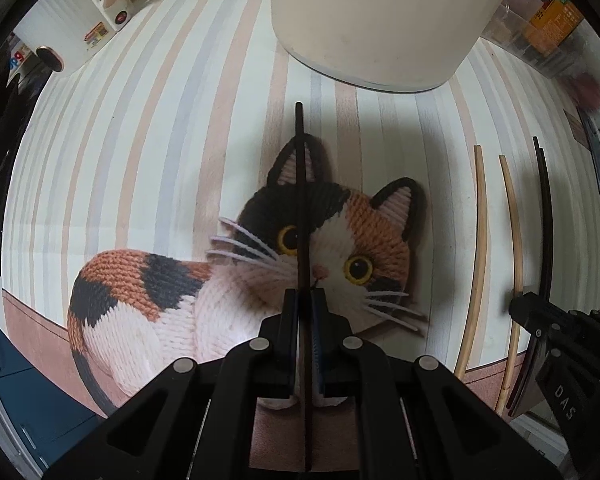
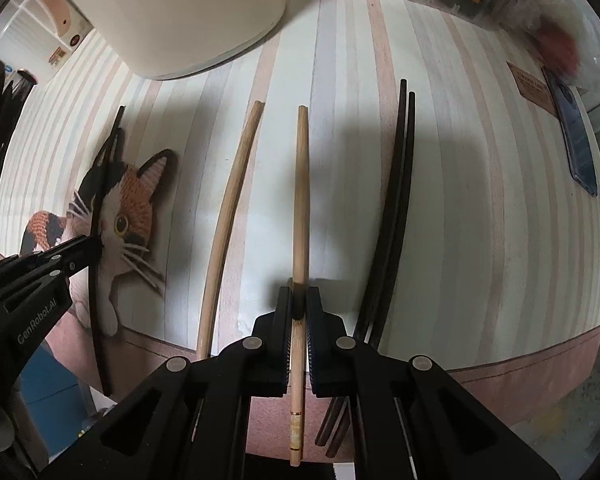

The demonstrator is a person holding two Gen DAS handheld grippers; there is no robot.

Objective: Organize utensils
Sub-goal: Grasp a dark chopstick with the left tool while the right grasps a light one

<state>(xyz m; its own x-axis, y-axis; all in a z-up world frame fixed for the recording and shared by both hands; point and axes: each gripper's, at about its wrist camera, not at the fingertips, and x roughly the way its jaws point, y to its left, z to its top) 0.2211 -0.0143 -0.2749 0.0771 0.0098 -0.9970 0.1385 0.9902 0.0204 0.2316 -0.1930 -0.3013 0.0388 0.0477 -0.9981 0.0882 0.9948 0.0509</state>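
In the left wrist view, my left gripper (image 1: 304,298) is shut on a thin black chopstick (image 1: 300,180), which runs straight ahead over a knitted-cat picture (image 1: 340,240) on the striped mat (image 1: 160,140). My right gripper (image 2: 299,300) is shut on a wooden chopstick (image 2: 301,200) lying lengthwise on the mat. A second wooden chopstick (image 2: 228,220) lies just left of it. A pair of black chopsticks (image 2: 396,208) lies side by side to its right. The right wrist view shows the left gripper (image 2: 94,246) at far left with its black chopstick (image 2: 100,340). The right gripper (image 1: 518,306) appears at far right in the left wrist view.
A large white round container (image 1: 380,20) stands at the back of the mat. A white appliance (image 1: 72,28) sits back left, and a clear organiser with orange packets (image 1: 552,20) back right. A dark phone (image 2: 576,132) lies at the far right. The mat's pink border (image 2: 520,364) marks the near edge.
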